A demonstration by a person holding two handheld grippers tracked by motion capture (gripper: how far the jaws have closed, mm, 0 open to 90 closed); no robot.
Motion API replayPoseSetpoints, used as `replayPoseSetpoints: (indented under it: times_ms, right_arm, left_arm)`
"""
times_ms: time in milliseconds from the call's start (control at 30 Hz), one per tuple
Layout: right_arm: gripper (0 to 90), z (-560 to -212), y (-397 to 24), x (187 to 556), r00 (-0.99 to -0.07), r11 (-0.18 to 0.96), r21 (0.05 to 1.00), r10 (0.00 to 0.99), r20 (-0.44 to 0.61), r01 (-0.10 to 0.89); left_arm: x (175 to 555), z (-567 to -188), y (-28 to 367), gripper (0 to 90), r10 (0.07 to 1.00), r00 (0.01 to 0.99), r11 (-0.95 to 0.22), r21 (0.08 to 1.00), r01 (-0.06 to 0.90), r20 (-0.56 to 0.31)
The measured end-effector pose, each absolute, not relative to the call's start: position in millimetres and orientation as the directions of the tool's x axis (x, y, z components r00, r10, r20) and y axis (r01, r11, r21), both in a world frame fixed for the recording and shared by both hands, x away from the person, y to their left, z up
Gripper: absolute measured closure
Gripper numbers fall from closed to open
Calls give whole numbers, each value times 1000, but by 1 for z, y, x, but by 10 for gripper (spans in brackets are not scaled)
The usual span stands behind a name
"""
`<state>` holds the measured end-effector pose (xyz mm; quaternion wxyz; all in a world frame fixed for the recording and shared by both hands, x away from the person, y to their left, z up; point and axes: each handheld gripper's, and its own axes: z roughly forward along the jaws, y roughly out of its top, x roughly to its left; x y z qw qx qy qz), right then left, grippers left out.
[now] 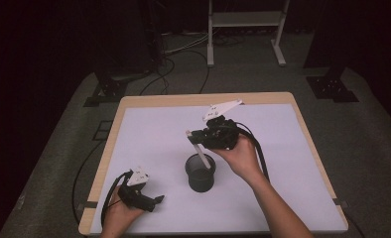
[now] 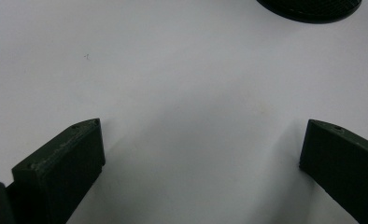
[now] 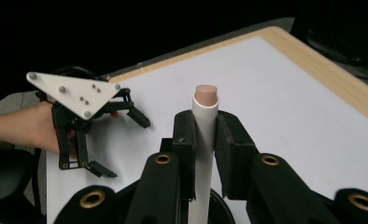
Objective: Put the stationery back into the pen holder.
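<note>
Above the black cup [image 1: 200,173], the right gripper [image 1: 194,139] clamps what looks like a white pen [image 3: 204,140]; left gripper [image 1: 154,201] gapes wide.

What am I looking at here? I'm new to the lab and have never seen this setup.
A person holds a hand-operated gripper in each hand; there is no robot arm. One picture looks down from above the table; the other two come from cameras riding on the grippers. On the white sheet stands a dark cup. The right gripper has its jaws closed on a white pen-like stick, held slanting over the cup. The left gripper waits open near the table's front edge, holding nothing.
</note>
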<state>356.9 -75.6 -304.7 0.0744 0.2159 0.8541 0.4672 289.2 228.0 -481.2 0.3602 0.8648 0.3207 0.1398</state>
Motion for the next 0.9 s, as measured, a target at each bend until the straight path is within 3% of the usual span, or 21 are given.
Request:
replayPoseSetpoints:
  times_ms: [900]
  right_arm:
    - [775,-376,-62,363,-889,559,734,439,132,385]
  left_arm:
    - [289,-481,228,0,655,756,-535,715,450,14]
